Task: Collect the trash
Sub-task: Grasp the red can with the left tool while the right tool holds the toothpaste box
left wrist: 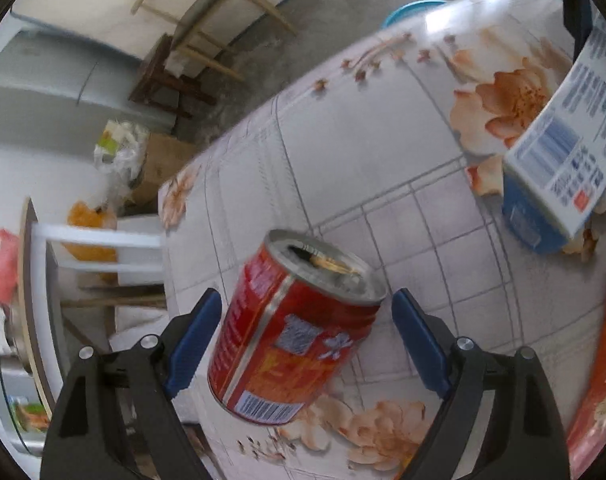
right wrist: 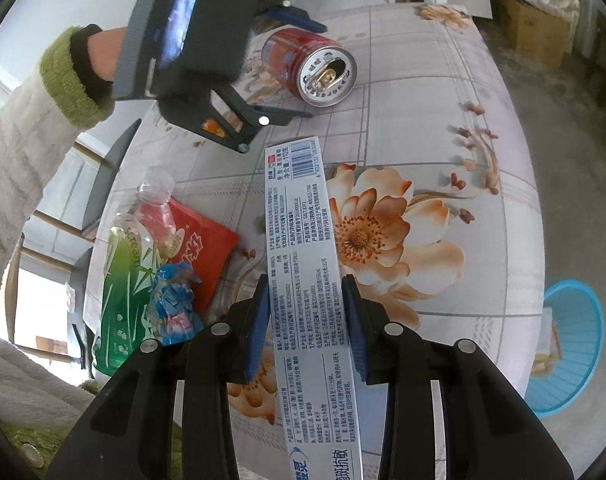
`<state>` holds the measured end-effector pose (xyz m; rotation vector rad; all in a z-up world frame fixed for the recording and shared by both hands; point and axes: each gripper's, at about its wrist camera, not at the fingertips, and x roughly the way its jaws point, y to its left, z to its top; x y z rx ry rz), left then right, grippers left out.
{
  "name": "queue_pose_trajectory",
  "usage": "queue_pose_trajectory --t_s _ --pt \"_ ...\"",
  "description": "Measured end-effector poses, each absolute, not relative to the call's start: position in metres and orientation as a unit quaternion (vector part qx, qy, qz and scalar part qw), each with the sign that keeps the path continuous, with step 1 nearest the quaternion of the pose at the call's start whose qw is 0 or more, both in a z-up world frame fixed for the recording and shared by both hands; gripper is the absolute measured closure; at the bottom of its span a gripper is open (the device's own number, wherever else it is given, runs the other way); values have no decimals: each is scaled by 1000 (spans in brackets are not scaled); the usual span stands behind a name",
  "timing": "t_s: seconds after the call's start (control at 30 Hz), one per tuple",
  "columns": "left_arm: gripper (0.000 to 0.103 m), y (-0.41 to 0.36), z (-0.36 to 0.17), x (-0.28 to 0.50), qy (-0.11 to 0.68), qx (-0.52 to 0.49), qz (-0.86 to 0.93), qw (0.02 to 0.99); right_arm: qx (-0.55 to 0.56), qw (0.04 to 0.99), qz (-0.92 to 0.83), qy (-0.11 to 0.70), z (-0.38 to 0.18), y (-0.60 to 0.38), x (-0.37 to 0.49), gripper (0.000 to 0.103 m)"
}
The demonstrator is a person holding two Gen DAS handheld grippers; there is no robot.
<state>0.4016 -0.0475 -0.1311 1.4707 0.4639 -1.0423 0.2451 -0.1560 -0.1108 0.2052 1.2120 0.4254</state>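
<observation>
A red drink can (left wrist: 291,332) lies on its side on the flowered table (left wrist: 383,152). My left gripper (left wrist: 303,336) is open, its blue fingers on either side of the can with gaps showing. In the right wrist view the can (right wrist: 309,66) lies at the far side with the left gripper (right wrist: 299,64) around it. My right gripper (right wrist: 307,324) is shut on a long white and blue toothpaste box (right wrist: 303,264), held above the table. The box also shows at the right of the left wrist view (left wrist: 563,152).
A blue plastic basket (right wrist: 567,344) stands on the floor beside the table, also seen in the left wrist view (left wrist: 411,10). A red snack bag (right wrist: 199,248), a green wrapper (right wrist: 123,280), a crushed clear bottle (right wrist: 155,196) and a blue wrapper (right wrist: 175,304) lie at the table's left edge.
</observation>
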Motion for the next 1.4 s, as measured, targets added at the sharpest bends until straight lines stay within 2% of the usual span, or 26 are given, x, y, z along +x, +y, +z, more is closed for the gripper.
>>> queue_pose_trajectory --t_s 0.07,0.17,0.33,0.43,0.63,0.73,0.83,1.1,1.27,1.4 --pt "18 -51 -131 403 199 631 -453 598 98 796 199 563 -110 -161 246 70" --pt "28 -52 -131 399 184 633 -452 602 104 797 198 562 -112 -159 246 70" --pt "30 -50 -125 396 181 616 -463 610 111 797 197 559 -111 -163 243 70" --pt "31 -44 -109 396 187 574 -475 640 118 798 195 558 -111 -164 242 70" --pt "34 -9 -69 428 271 363 -478 753 130 799 192 555 -110 -168 241 70" --pt "35 17 -65 444 328 240 -470 783 139 800 189 553 -110 -172 239 70" --pt "35 38 -66 450 357 170 -452 800 143 800 188 552 -109 -176 237 70" --pt "36 38 -62 454 394 135 -394 819 168 801 168 550 -107 -182 239 70" --pt "37 30 -63 490 478 70 -328 812 181 802 157 547 -107 -182 239 69" --pt "38 36 -66 504 497 45 -298 814 182 805 149 545 -108 -181 239 69"
